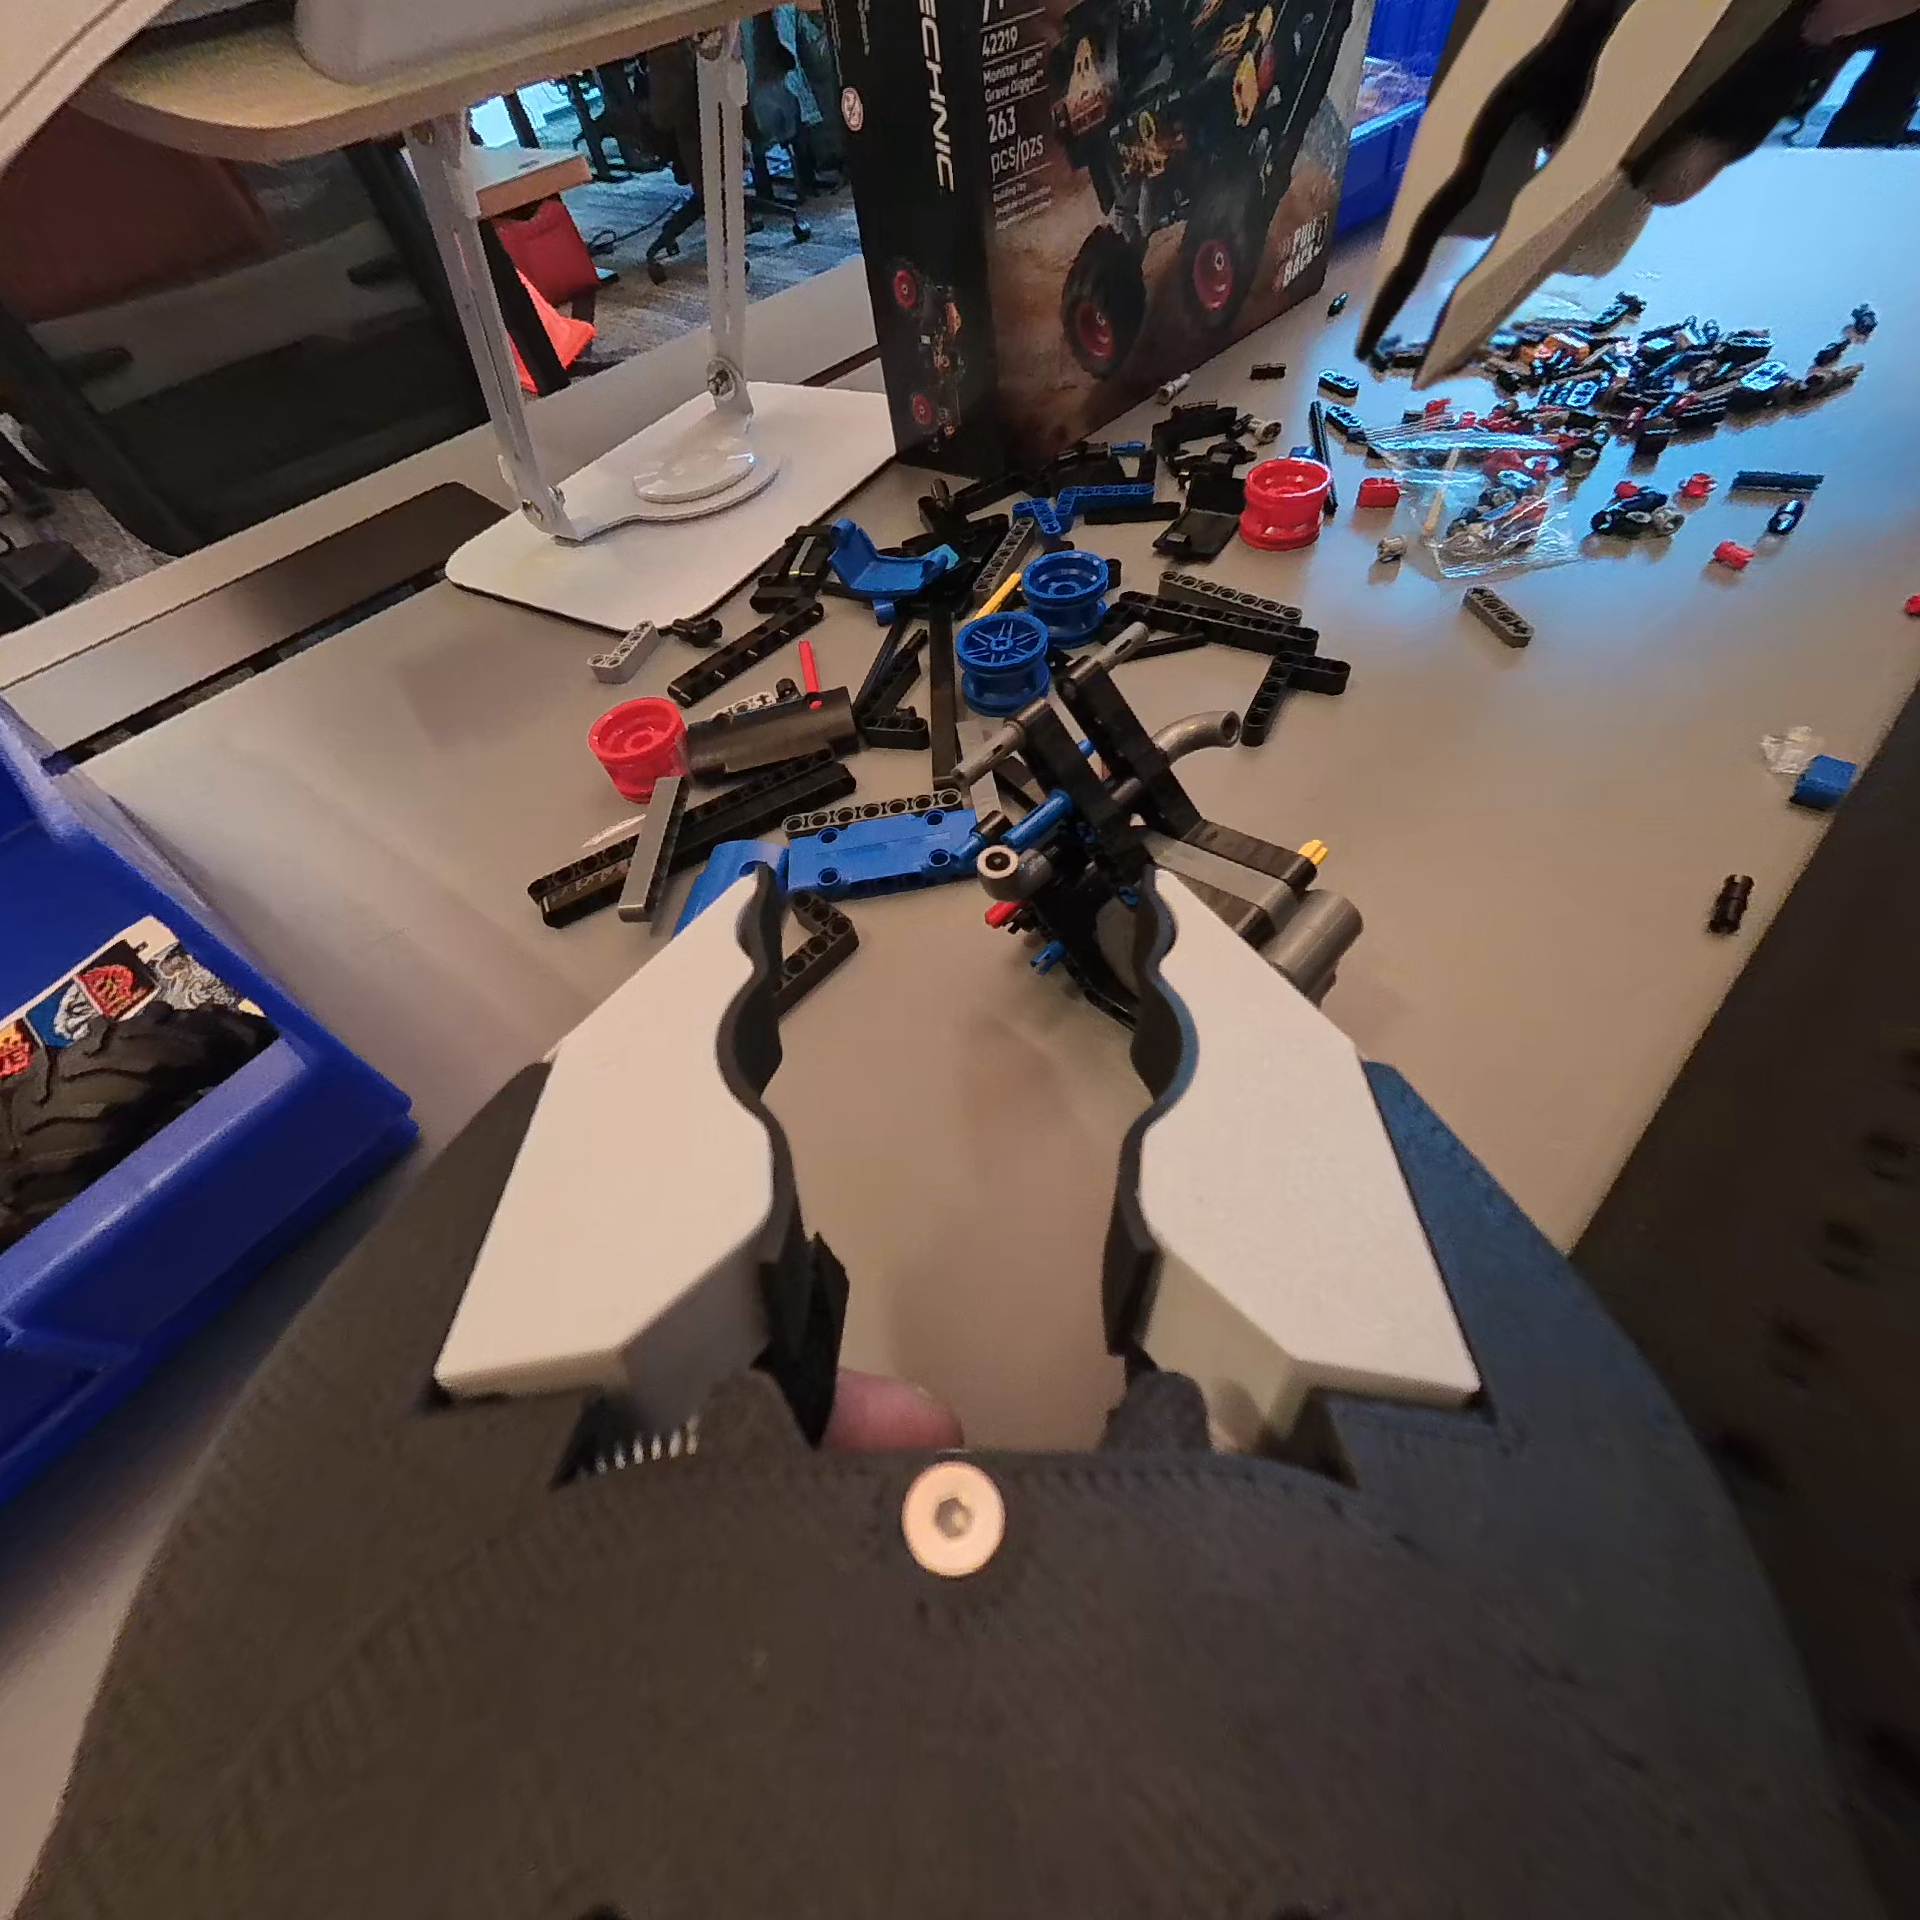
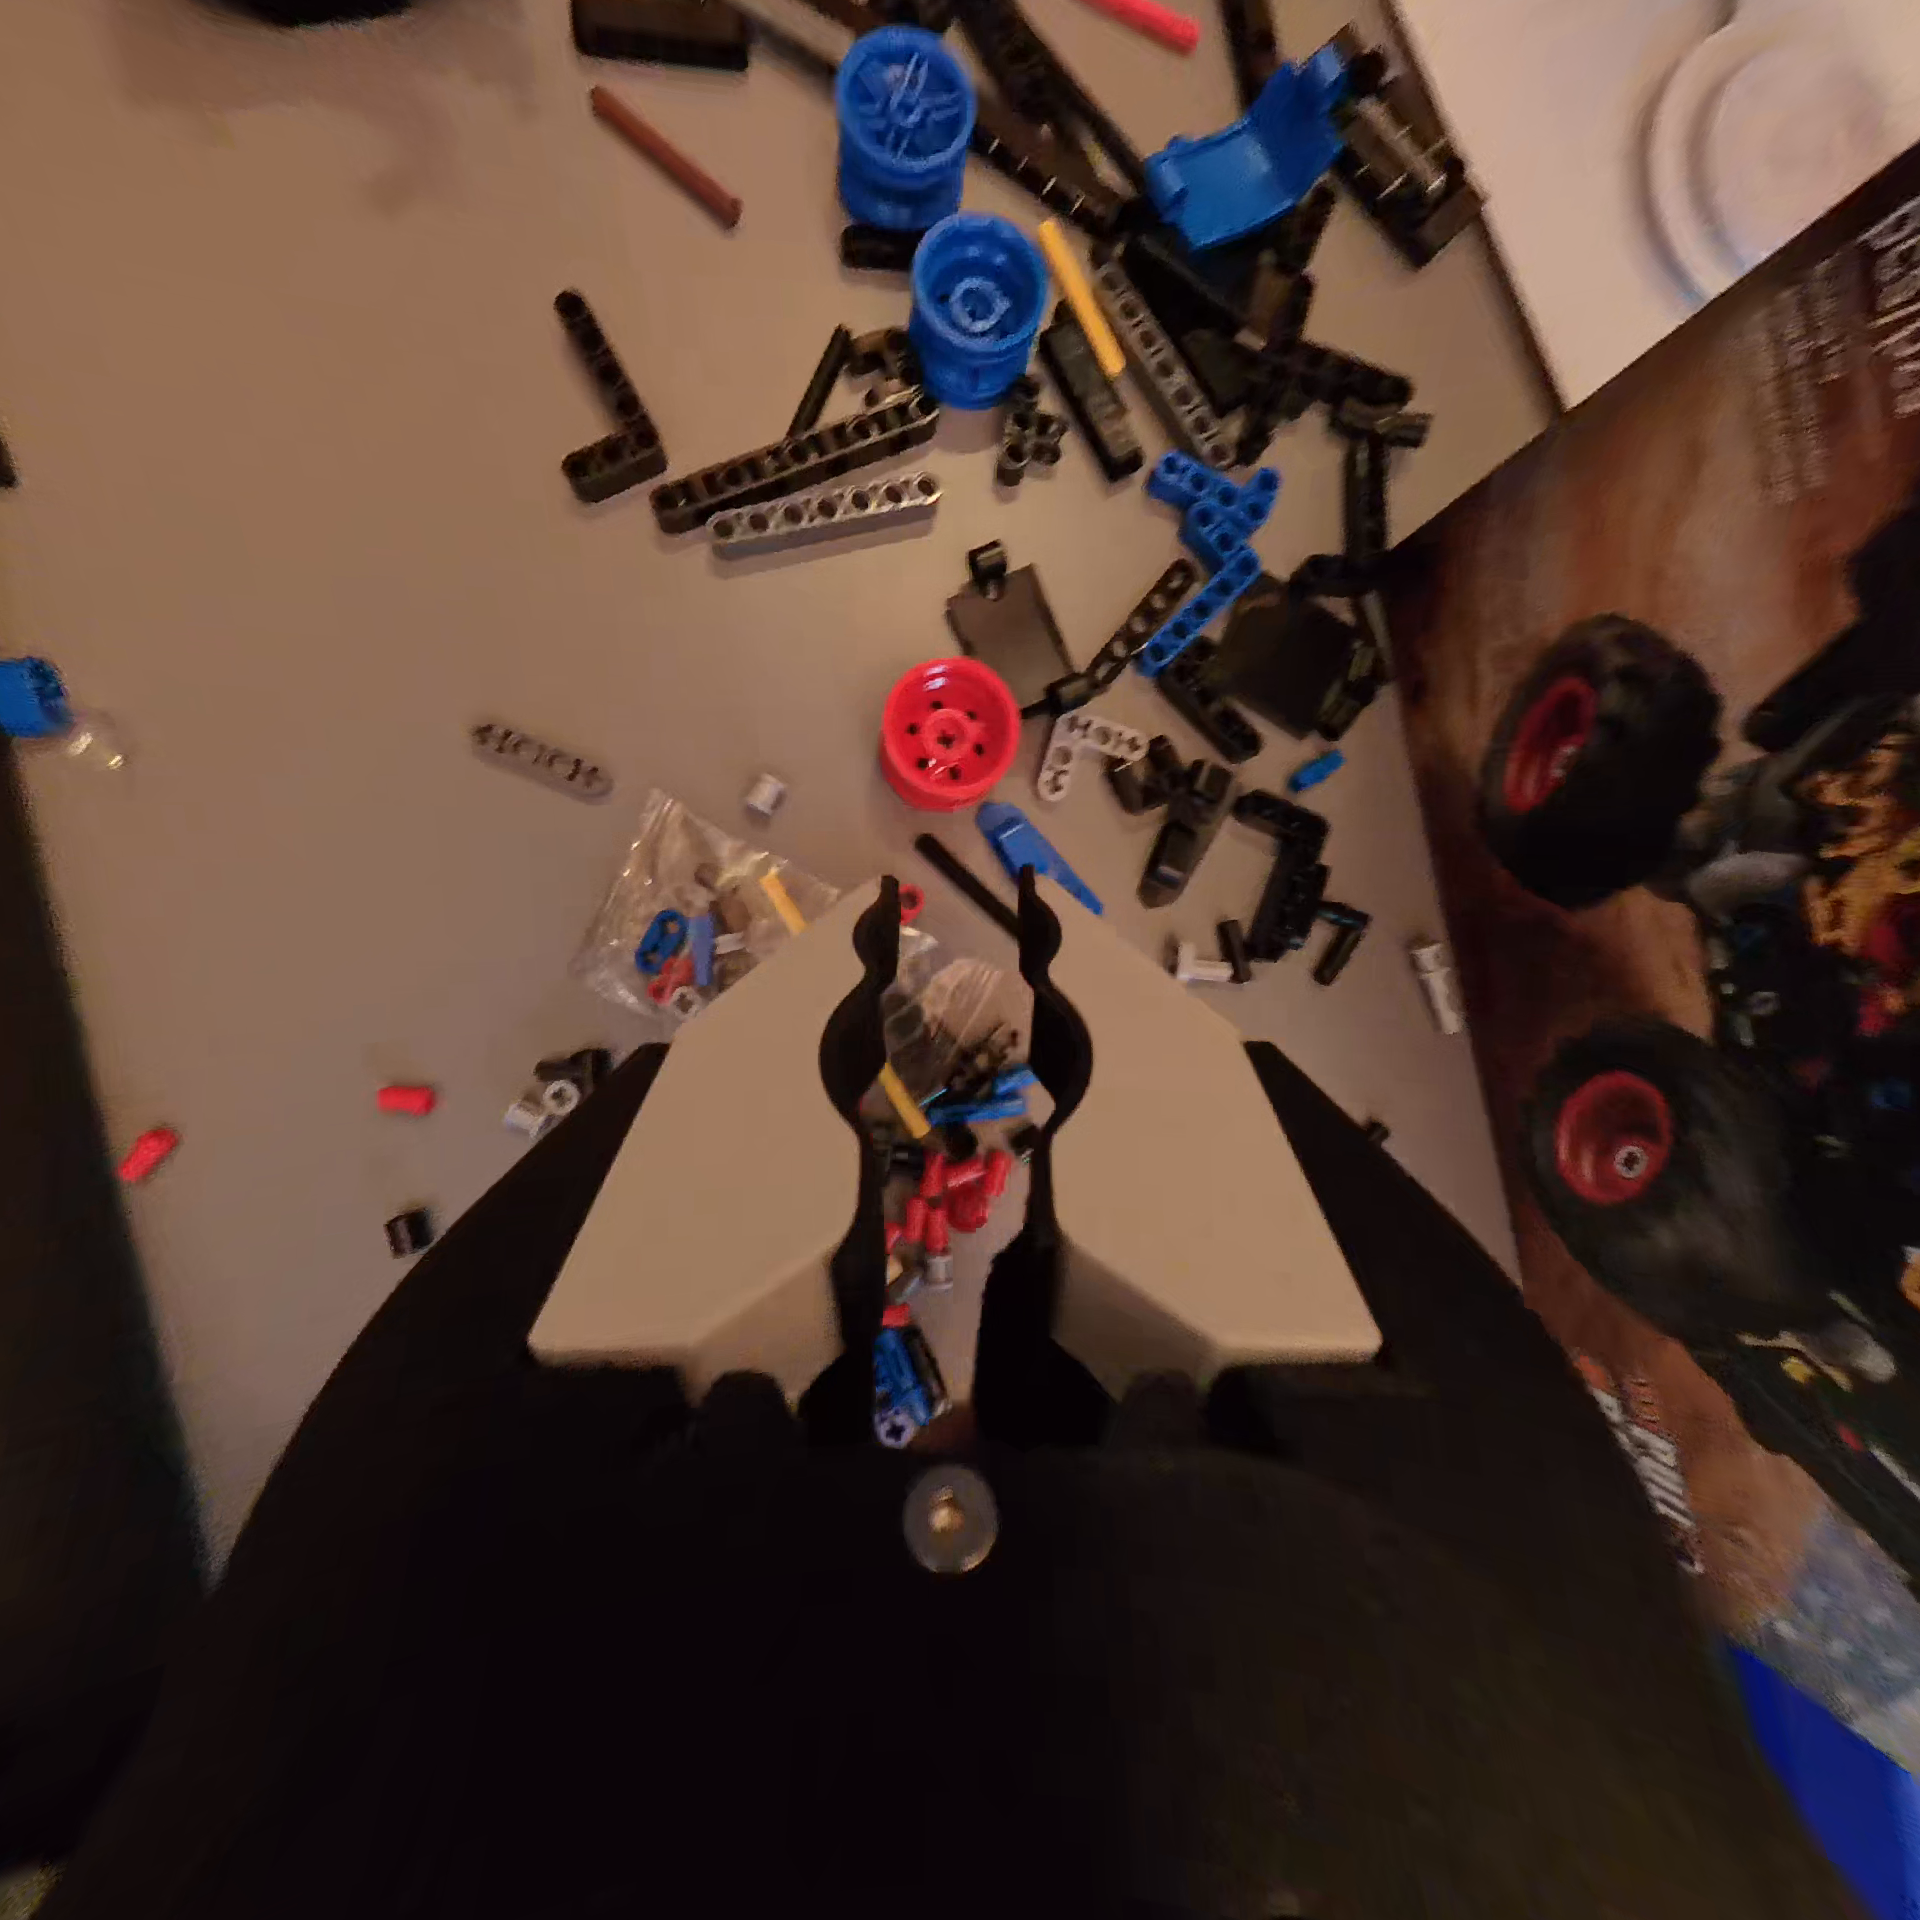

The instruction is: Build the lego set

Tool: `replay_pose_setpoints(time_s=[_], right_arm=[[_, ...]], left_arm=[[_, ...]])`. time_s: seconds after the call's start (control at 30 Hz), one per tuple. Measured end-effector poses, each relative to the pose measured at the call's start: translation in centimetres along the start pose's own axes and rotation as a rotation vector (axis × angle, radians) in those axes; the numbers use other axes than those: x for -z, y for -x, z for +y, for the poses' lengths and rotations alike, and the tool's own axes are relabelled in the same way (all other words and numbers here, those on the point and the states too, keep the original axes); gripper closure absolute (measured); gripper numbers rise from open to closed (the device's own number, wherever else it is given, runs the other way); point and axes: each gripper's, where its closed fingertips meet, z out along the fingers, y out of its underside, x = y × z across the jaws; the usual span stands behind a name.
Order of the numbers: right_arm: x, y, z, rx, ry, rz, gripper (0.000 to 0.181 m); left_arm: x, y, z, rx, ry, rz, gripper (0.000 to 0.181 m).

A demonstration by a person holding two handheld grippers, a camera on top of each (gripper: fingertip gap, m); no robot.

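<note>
Fingers spread wide on the left gripper (image 1: pixel 956 904), narrowly parted on the right gripper (image 2: pixel 956 894), both empty; only 1 small subassembly (image 1: pixel 1091 821) built, most loose parts (image 2: pixel 831 488) remain.

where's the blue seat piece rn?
Left wrist view: blue seat piece lies mid-table atop black beams, left of two blue wheel hubs, near the white stand base.

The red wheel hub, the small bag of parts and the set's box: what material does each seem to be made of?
Red wheel hub: apparently hard moulded plastic, smooth with a slight sheen along its rim.
Small bag: thin clear plastic film, crinkled and glinting; the parts show through it.
Box: probably printed cardboard, with flat faces, straight edges and a faint gloss.
</note>
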Motion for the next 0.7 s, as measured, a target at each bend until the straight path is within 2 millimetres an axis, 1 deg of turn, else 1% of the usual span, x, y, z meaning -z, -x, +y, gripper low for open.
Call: replay_pose_setpoints(time_s=[0.1,0.27,0.7], right_arm=[[-0.5,-0.6,-0.3,0.007,-0.02,0.027,0.16],[-1.2,0.0,-0.2,0.04,-0.017,0.012,0.161],[-0.5,-1.5,-1.2,0.022,-0.092,0.084,0.161]], left_arm=[[0.0,0.1,0.0,0.003,-0.001,-0.002,0.115],[-0.1,0.1,0.1,0.0,0.007,-0.002,0.115],[-0.2,0.1,0.2,0.002,0.014,-0.005,0.115]])
